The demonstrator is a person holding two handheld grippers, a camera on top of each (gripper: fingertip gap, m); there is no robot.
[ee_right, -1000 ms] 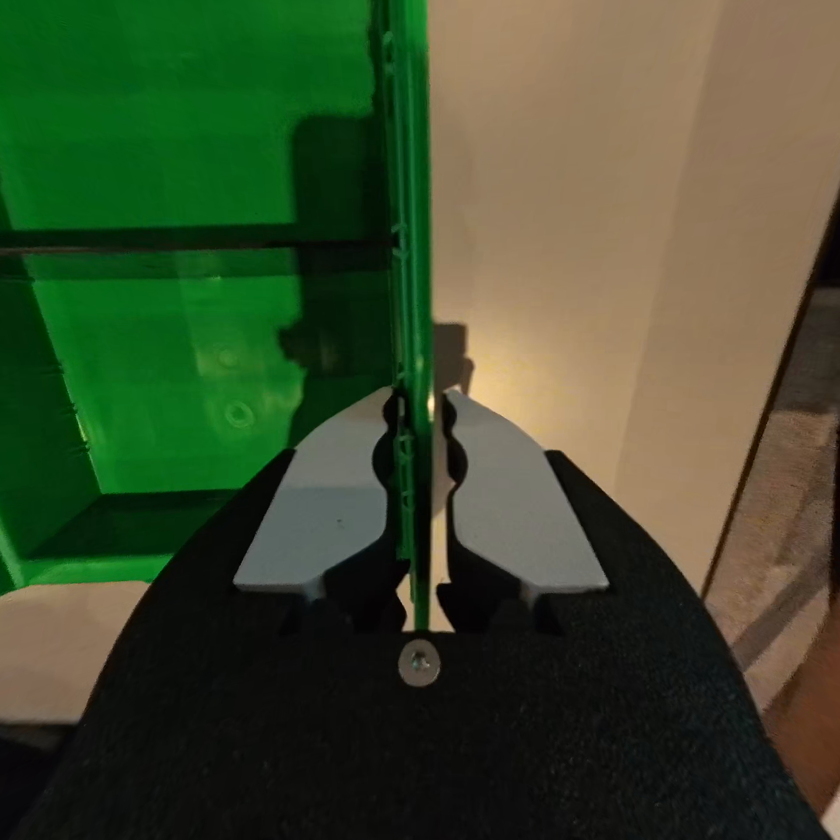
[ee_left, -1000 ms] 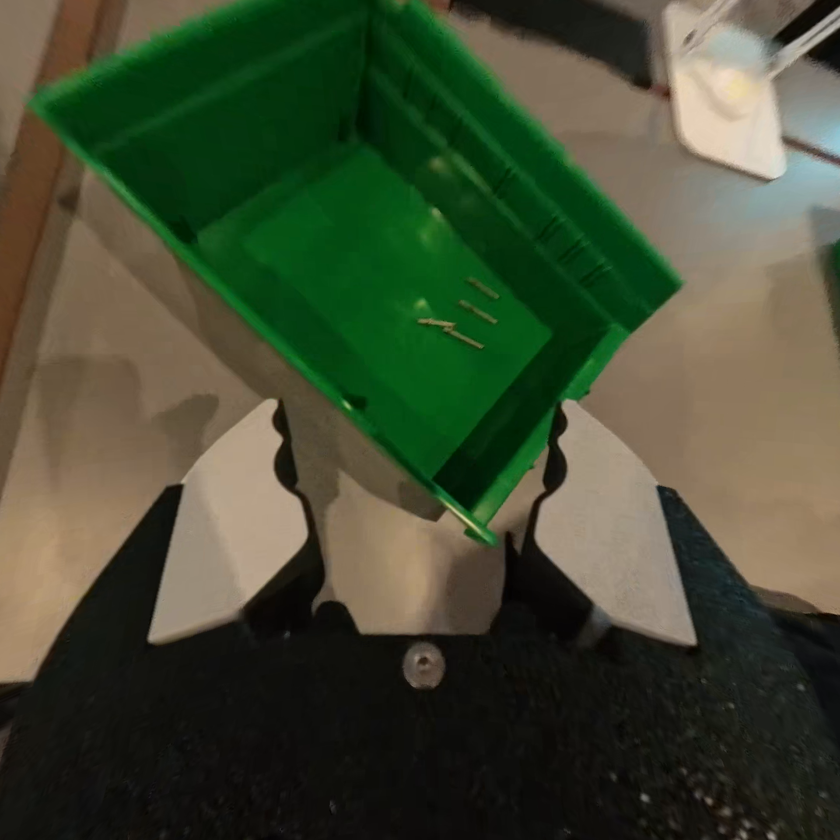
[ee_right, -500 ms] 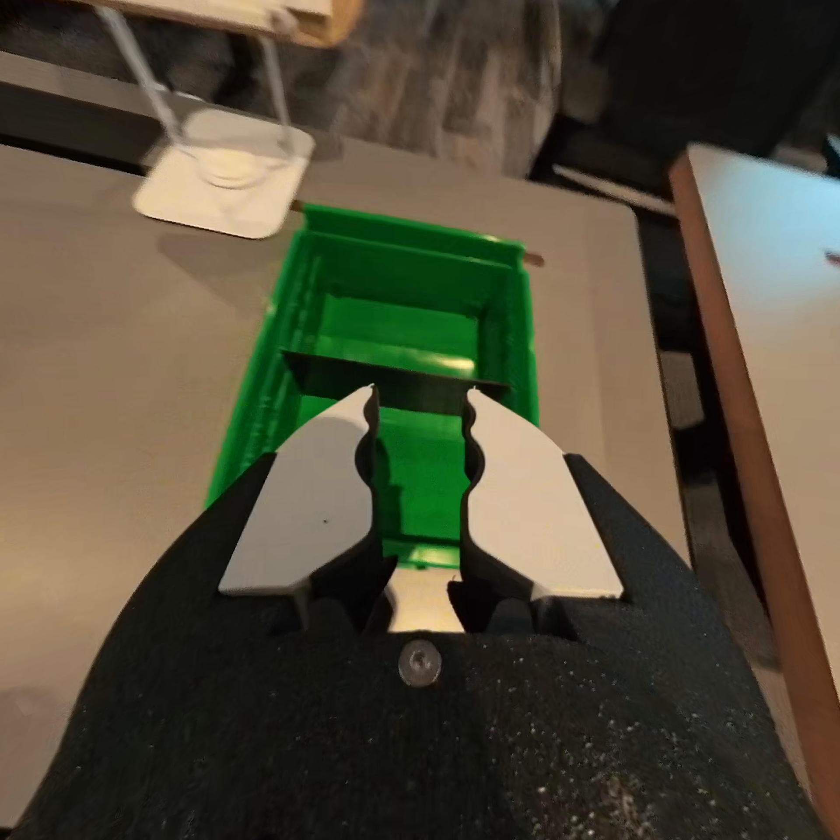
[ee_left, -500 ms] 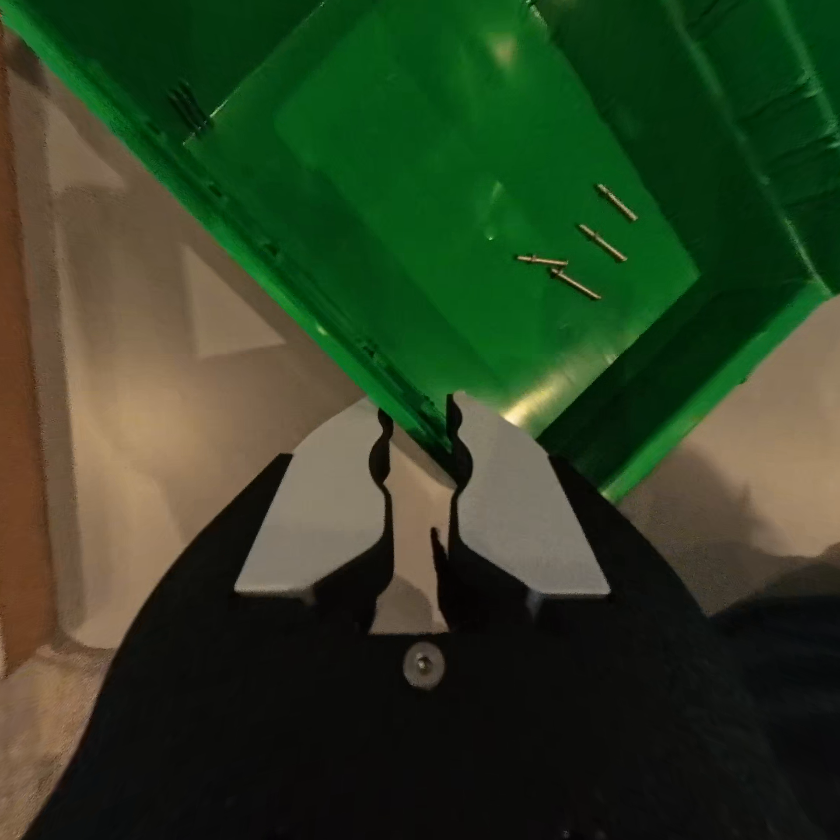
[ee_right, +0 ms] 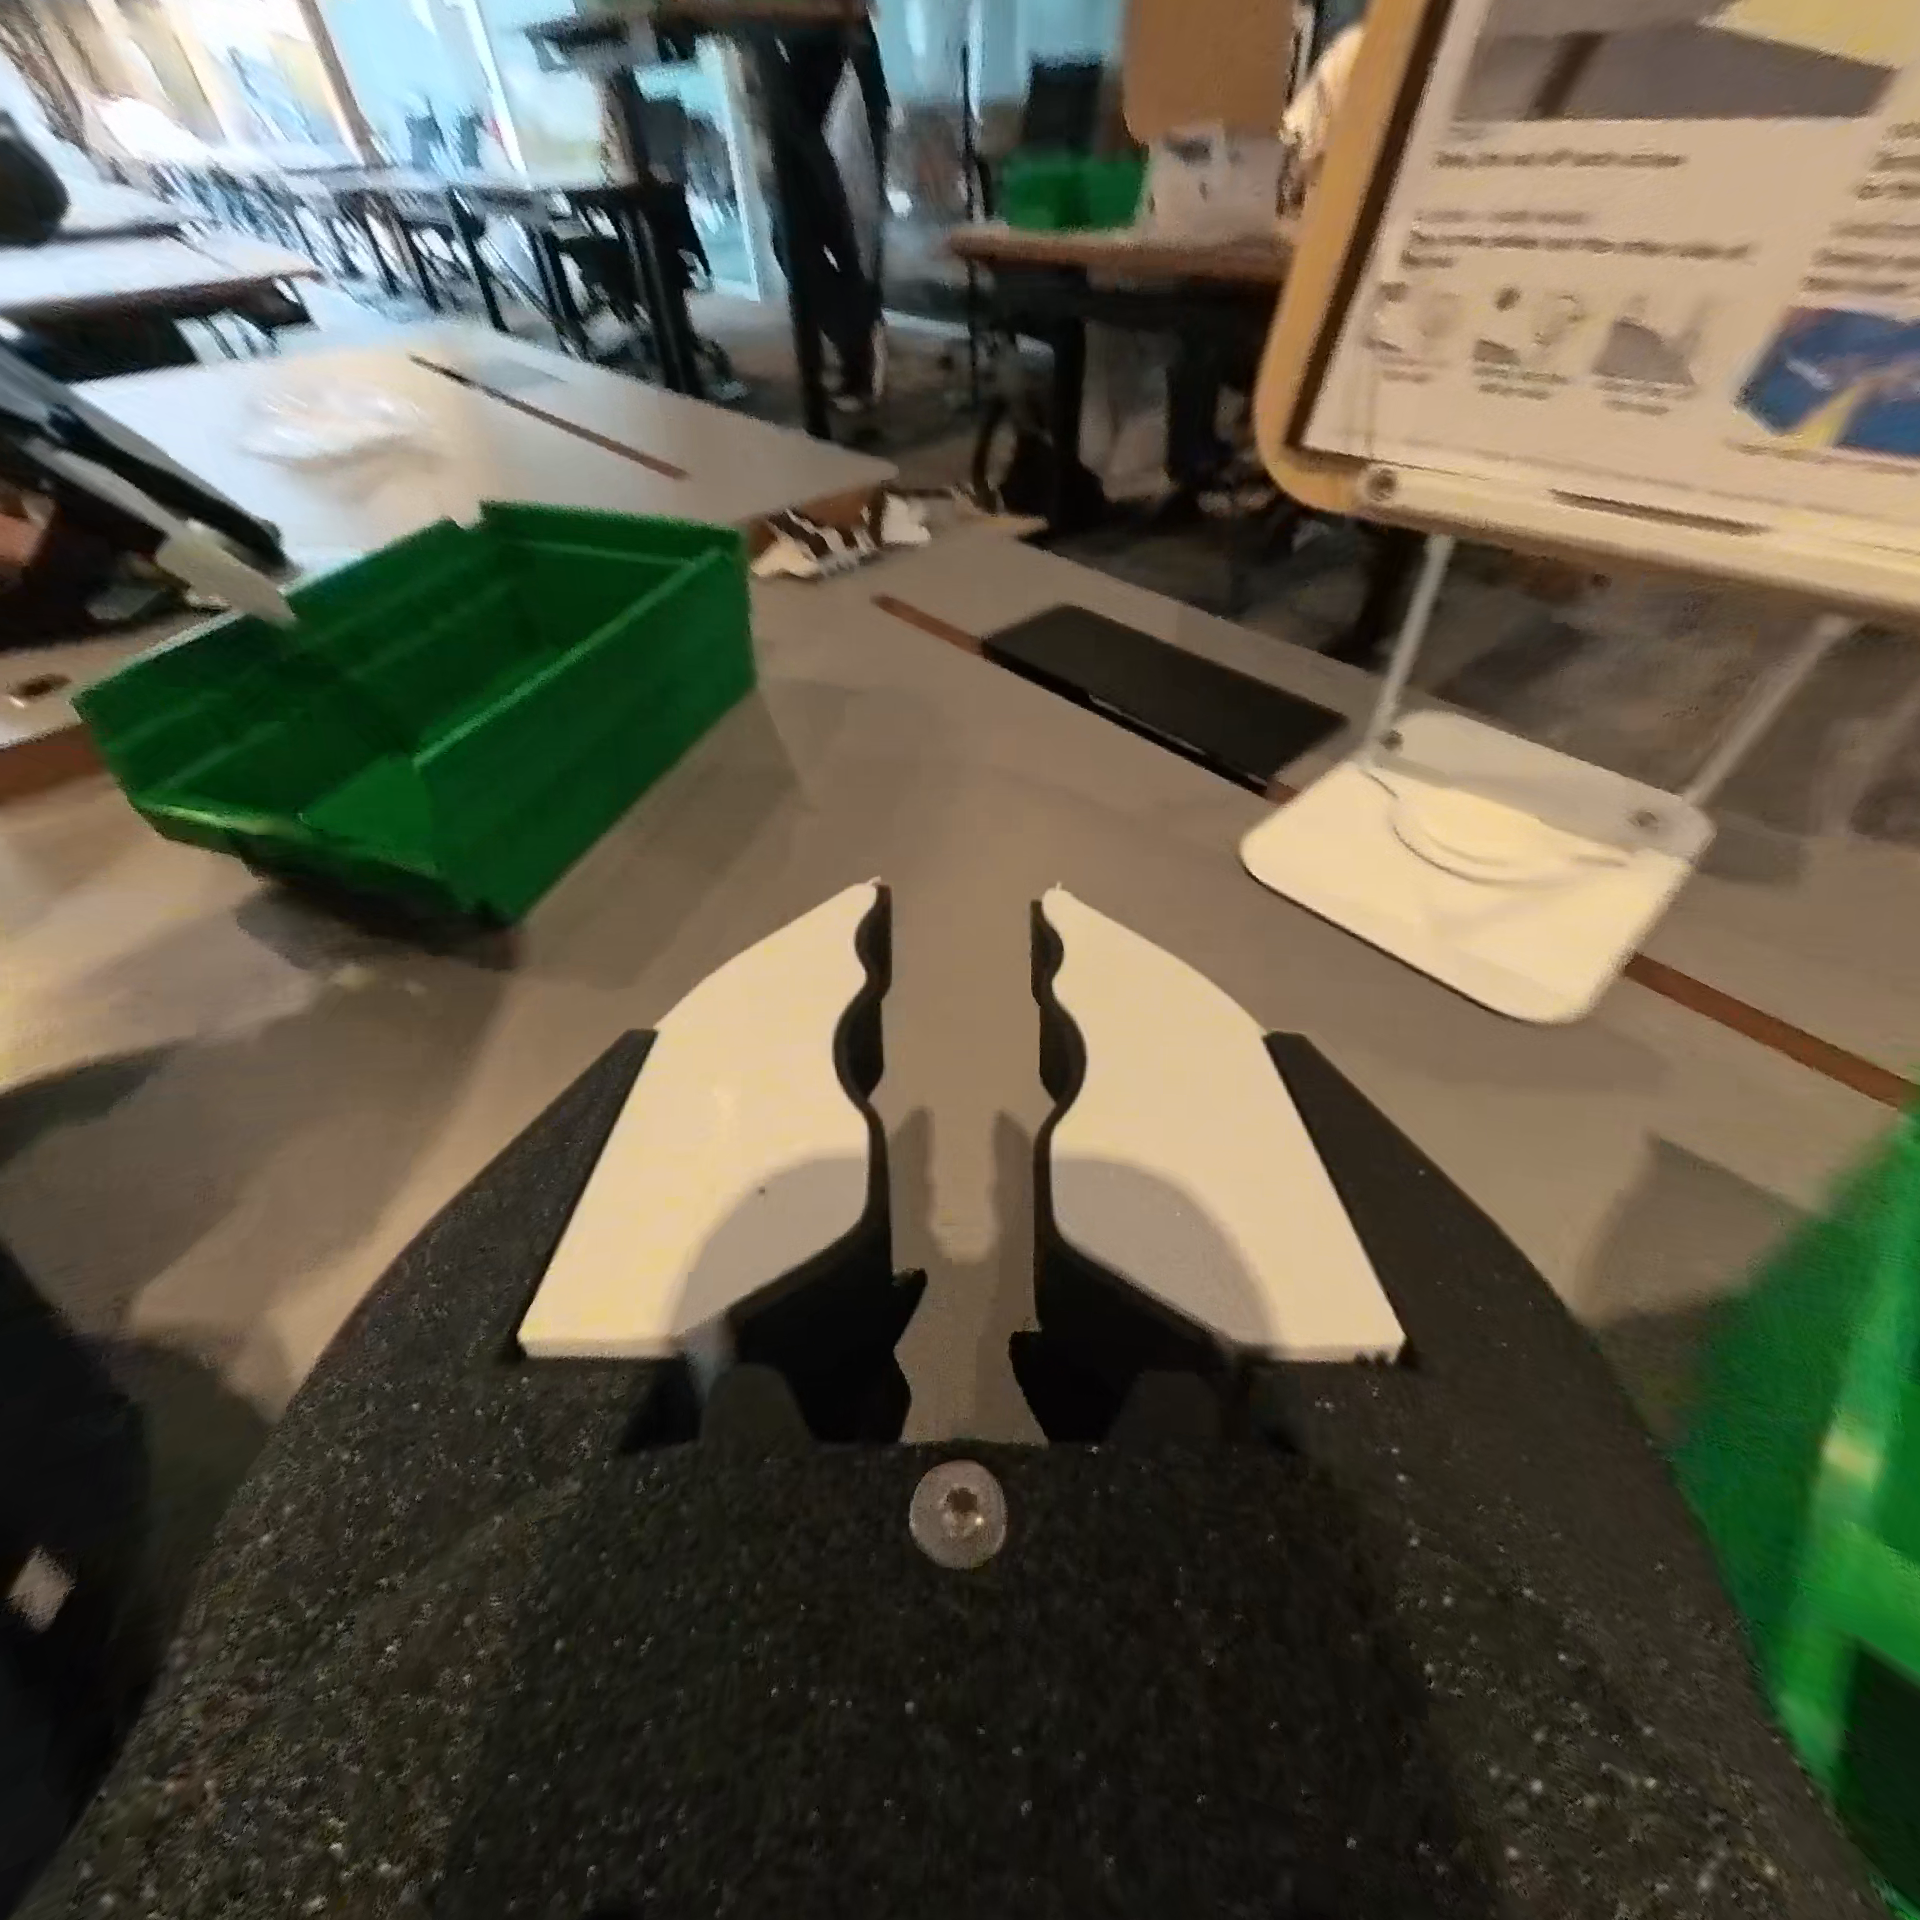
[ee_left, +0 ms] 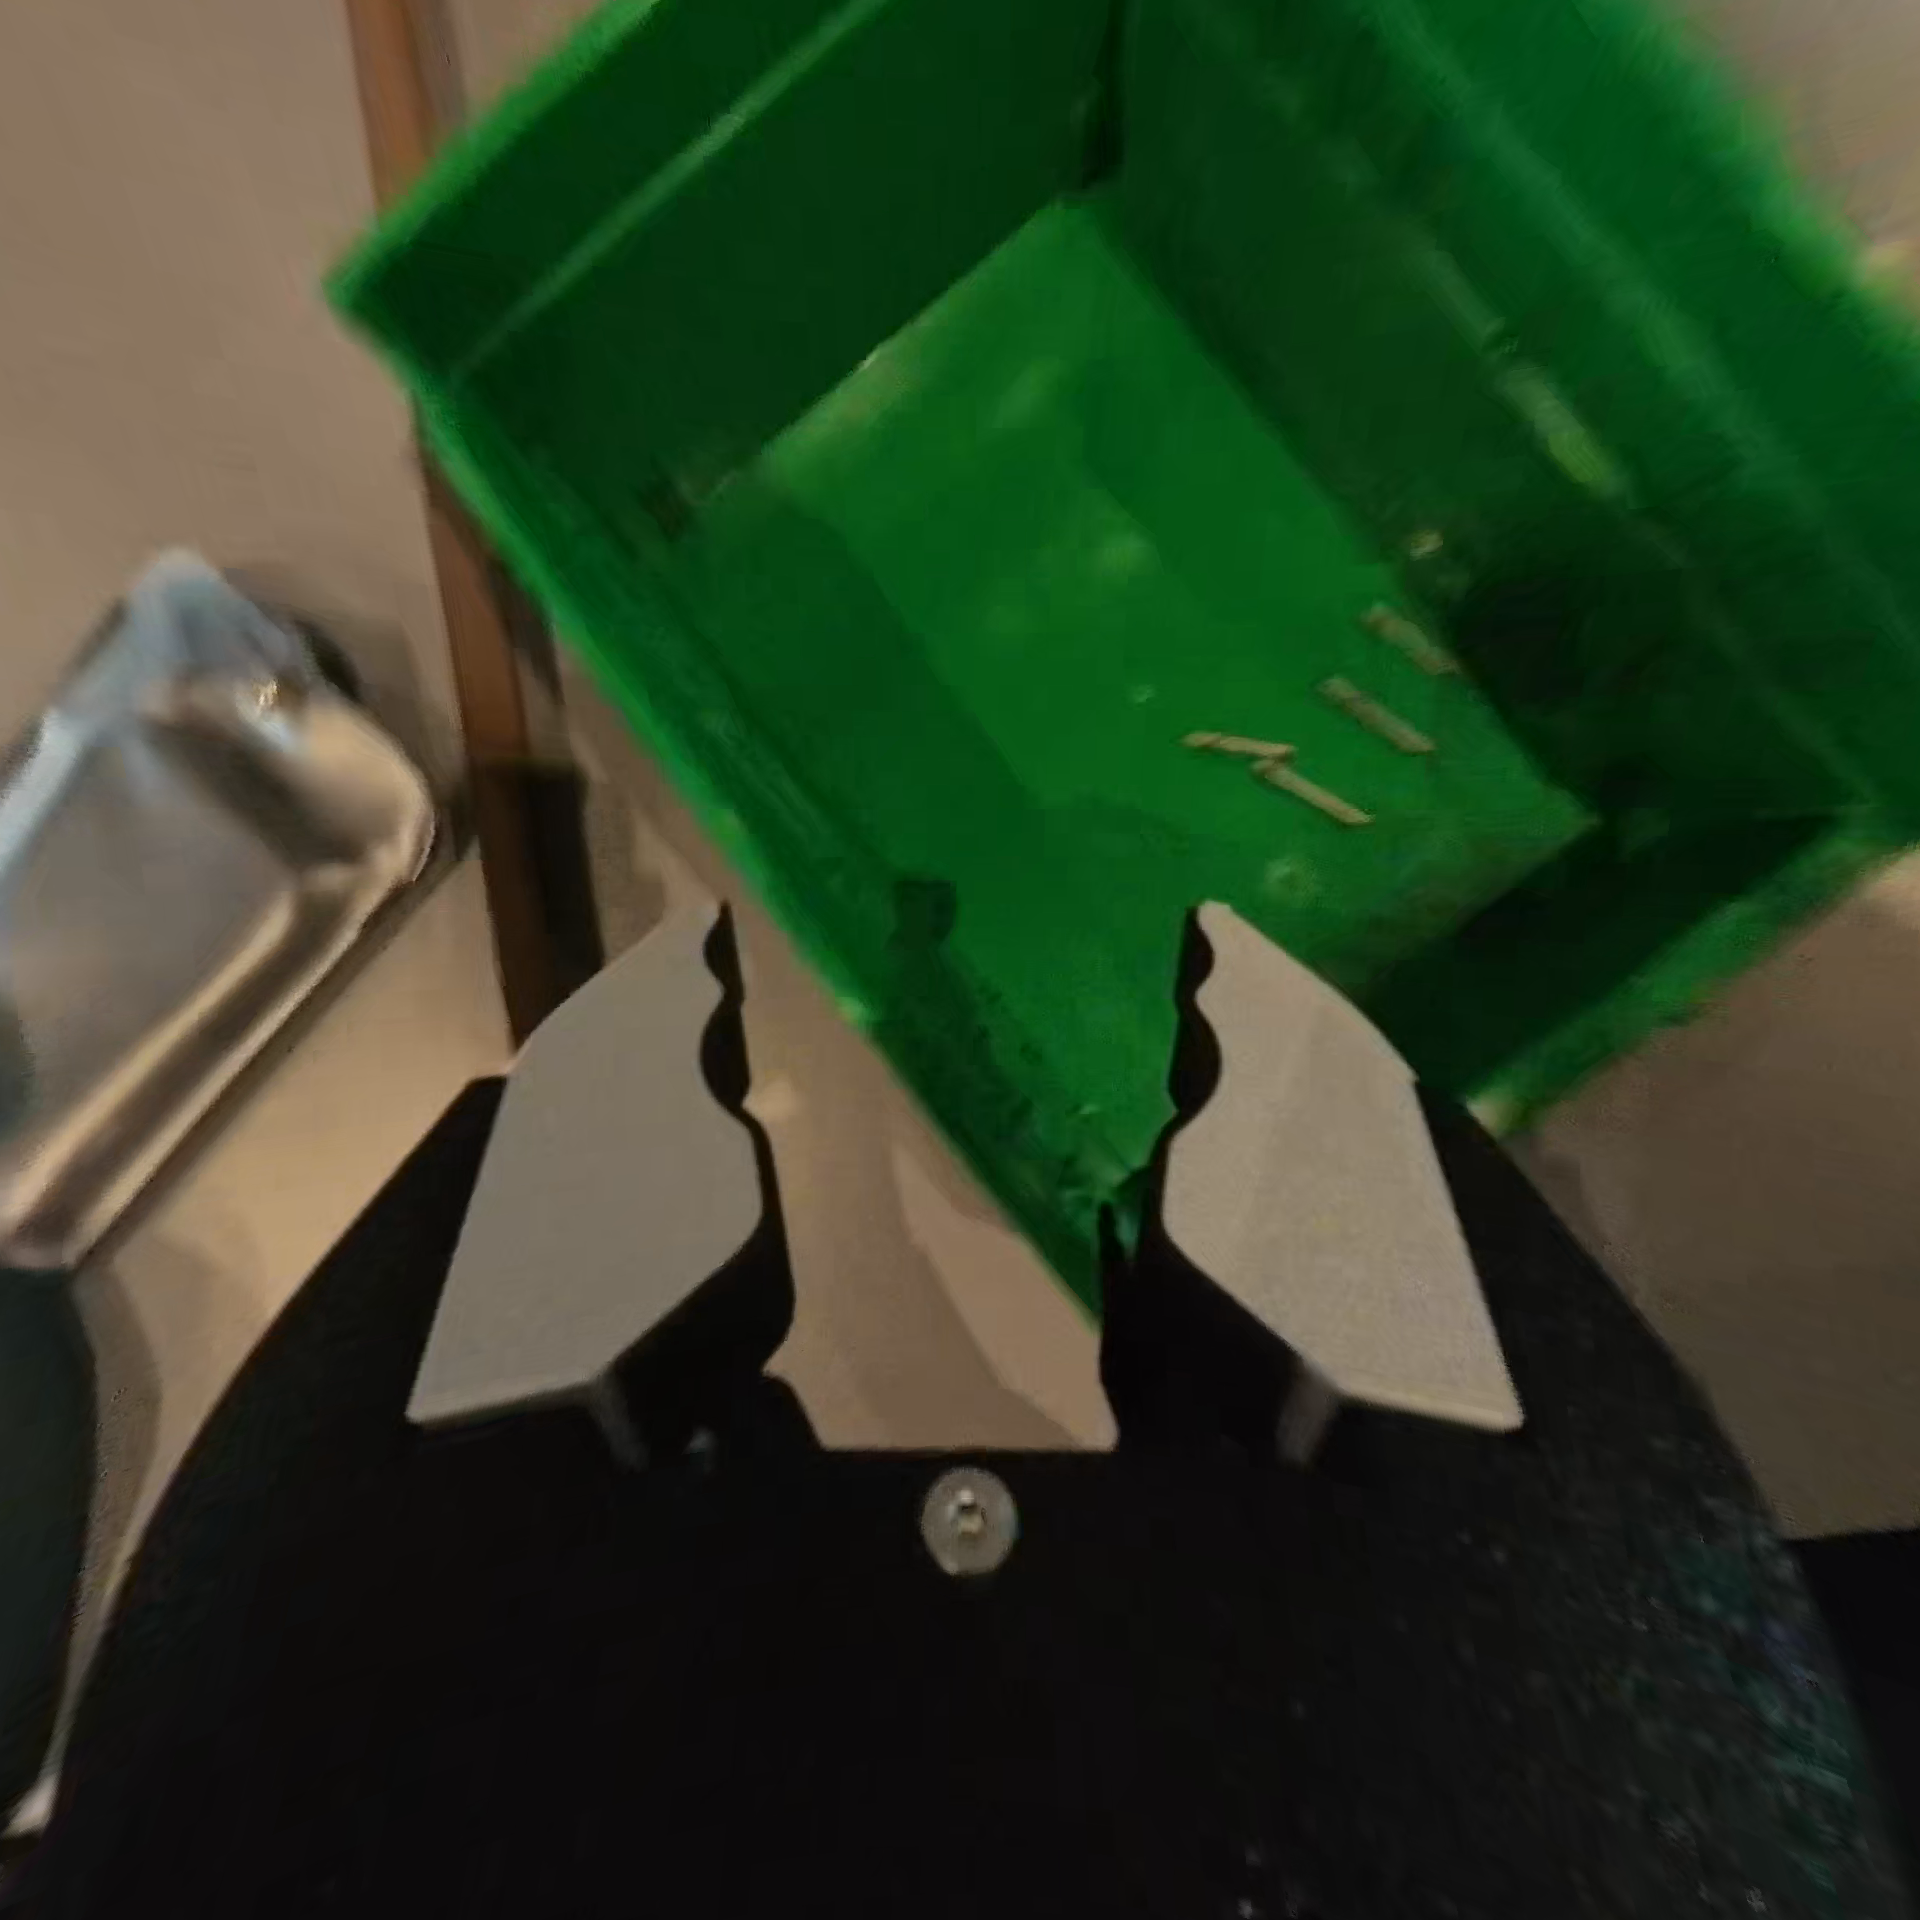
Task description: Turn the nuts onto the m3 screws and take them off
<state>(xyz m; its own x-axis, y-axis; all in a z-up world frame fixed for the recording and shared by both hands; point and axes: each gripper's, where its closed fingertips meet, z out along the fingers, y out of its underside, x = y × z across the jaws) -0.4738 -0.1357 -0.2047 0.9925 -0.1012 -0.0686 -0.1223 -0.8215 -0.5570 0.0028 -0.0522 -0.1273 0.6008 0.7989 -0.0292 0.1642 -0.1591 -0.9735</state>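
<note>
Screws: four slim brass-coloured pins on the floor of the green bin, ahead of the left claw and to the right of its right fingertip; three lie roughly parallel, long axes slanting from upper left to lower right; the fourth lies nearer level, its right end close to the nearest slanted one; heads too blurred to tell which end is which; no nut can be made out
Green bin: open side turned toward the left wrist camera, set on a diagonal, its near corner reaching down between the two fingers; blurred at its upper right edge
Left claw: fingers spread wide; the bin's near wall runs down close along the inner face of the right finger, contact there cannot be told; the left finger stands clear of the bin with table showing in the gap; not clamped on anything
Right claw: fingers part way apart, bare table surface between them; grasping nothing; pointed low and level across the table toward the far room
Second green bin: on the table ahead and left of the right claw, well apart from it; a white fingertip of the other gripper sits at its far left rim
White stand base: ahead and right of the right claw; a board with printed sheets rises above it
Metal tray: left of the left claw, blurred
</note>
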